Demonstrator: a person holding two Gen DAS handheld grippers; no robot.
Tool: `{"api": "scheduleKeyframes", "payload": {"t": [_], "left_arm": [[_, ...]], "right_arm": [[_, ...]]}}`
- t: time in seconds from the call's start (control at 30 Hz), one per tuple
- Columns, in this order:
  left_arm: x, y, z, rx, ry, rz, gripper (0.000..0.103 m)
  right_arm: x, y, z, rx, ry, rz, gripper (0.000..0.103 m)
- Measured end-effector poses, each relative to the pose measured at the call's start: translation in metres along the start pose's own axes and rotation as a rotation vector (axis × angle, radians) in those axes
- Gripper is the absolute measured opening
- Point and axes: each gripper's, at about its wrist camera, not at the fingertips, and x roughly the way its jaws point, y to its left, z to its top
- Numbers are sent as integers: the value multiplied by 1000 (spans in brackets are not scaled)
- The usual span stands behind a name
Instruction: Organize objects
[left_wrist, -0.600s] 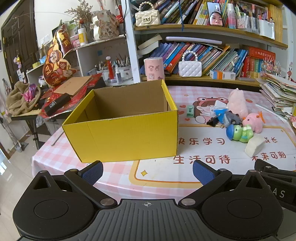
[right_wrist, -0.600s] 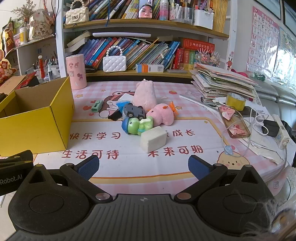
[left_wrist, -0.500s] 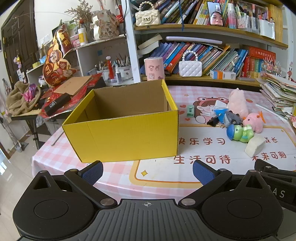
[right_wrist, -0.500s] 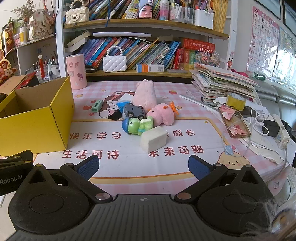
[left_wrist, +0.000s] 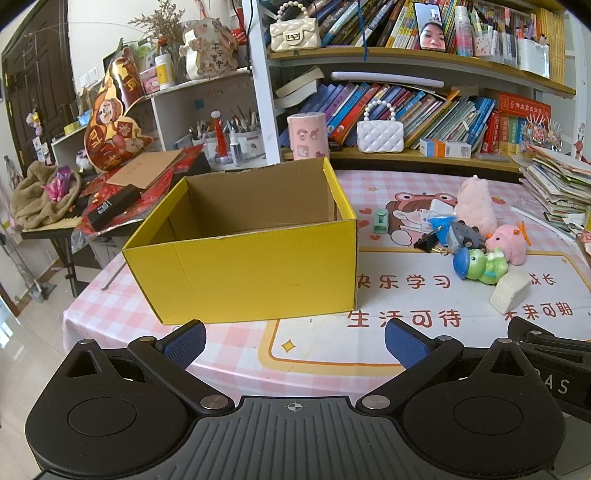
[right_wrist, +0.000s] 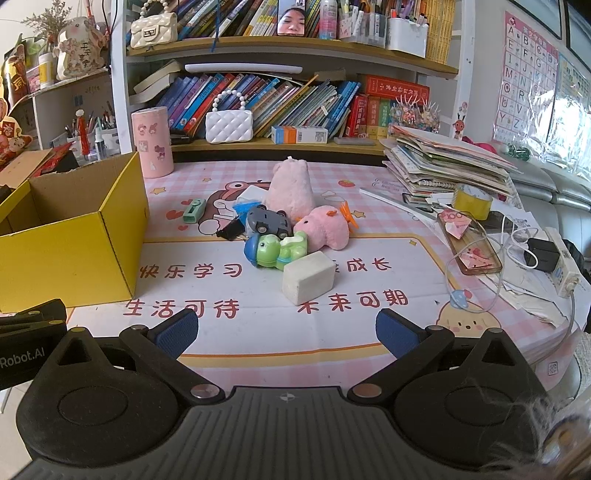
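Observation:
An open, empty yellow cardboard box (left_wrist: 251, 273) stands on the table's left; it also shows in the right wrist view (right_wrist: 74, 243). A toy pile lies mid-table: a white block (right_wrist: 308, 282), a green frog toy (right_wrist: 277, 253), a grey toy car (right_wrist: 267, 221), a small pink plush (right_wrist: 327, 230), a tall pink plush (right_wrist: 291, 190), a black binder clip (right_wrist: 229, 232) and a mint green sharpener (right_wrist: 194, 211). My left gripper (left_wrist: 293, 341) is open and empty, in front of the box. My right gripper (right_wrist: 286, 332) is open and empty, short of the white block.
A pink cylinder (right_wrist: 152, 142) and a white purse (right_wrist: 229, 125) stand by the bookshelf at the back. A stack of papers (right_wrist: 443, 166), a yellow tape roll (right_wrist: 472, 201), a phone (right_wrist: 474, 243) and charger cables (right_wrist: 528, 254) crowd the right side.

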Motion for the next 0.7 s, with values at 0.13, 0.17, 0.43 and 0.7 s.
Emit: {"api": "scheduleKeyframes", "payload": {"t": [0.13, 0.17, 0.43, 0.7], "left_arm": [[0, 0, 0, 0, 0, 0, 103], [0, 0, 0, 0, 0, 0, 103], [1, 0, 0, 2, 1, 1, 103], [3, -1, -2, 2, 9, 2, 103]], "right_arm": [[0, 0, 0, 0, 0, 0, 103], [1, 1, 1, 0, 0, 0, 103], [1, 0, 1, 1, 1, 1, 103], [4, 2, -1, 3, 6, 4, 103]]}}
